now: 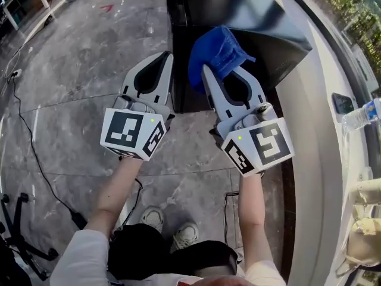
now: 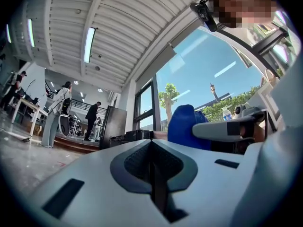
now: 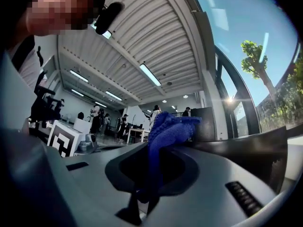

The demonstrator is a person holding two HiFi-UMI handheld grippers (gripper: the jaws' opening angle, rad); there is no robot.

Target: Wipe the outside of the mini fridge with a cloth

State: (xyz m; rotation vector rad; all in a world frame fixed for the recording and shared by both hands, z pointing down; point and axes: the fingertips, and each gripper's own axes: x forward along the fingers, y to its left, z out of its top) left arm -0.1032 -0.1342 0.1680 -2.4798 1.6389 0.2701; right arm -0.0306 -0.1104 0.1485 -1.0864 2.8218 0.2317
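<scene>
The black mini fridge stands on the floor just ahead of both grippers, its dark top slanting to the right. My right gripper is shut on a blue cloth, which bunches over its tips close to the fridge's front edge. In the right gripper view the cloth rises from between the closed jaws of that gripper. My left gripper is shut on nothing, level with the right one and just left of the fridge. The left gripper view shows its closed jaws and the cloth to the right.
A white counter runs along the right, with a water bottle on it. A cable trails across the stone floor at left, and stand legs sit at bottom left. Several people stand far off in the hall.
</scene>
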